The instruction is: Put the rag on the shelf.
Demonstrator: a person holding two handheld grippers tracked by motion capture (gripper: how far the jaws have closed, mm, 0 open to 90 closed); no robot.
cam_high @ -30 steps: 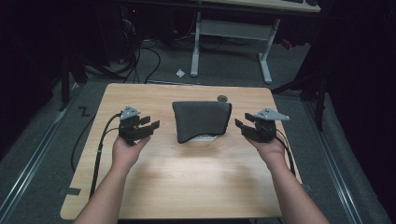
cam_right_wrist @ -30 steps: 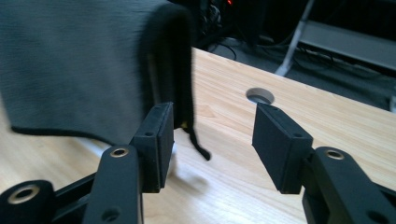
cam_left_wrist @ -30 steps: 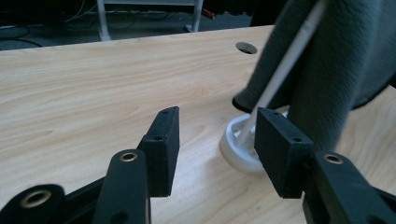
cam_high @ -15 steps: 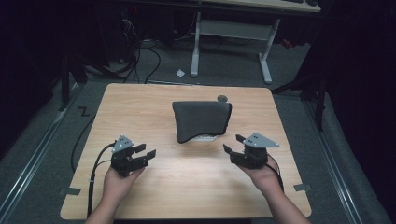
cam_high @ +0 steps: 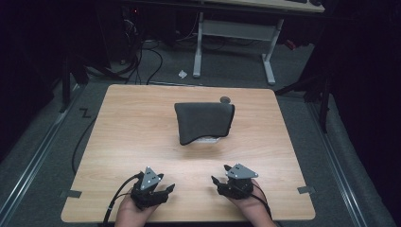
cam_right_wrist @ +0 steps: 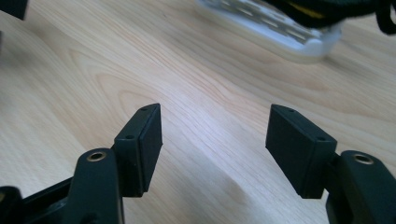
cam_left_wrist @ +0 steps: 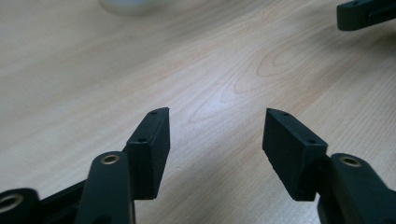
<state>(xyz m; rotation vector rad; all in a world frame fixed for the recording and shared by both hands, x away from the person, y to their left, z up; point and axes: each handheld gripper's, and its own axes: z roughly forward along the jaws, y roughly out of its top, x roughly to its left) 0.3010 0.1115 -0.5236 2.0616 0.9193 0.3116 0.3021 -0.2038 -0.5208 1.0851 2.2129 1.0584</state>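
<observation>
The left gripper and right gripper are held with jaws apart, having just been opening, nothing between them. The dark cloth is seen at twelve o'clock, well apart from both.

My high view dim, table lit from above, surroundings near black, gripper views bright, far edges blurred, soft shadows.

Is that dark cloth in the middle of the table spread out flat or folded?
Folded: the dark cloth shows a doubled, rounded edge and lies draped over a white tray.

Cloth over tray mid-table, well beyond both hand-held grippers.
</observation>
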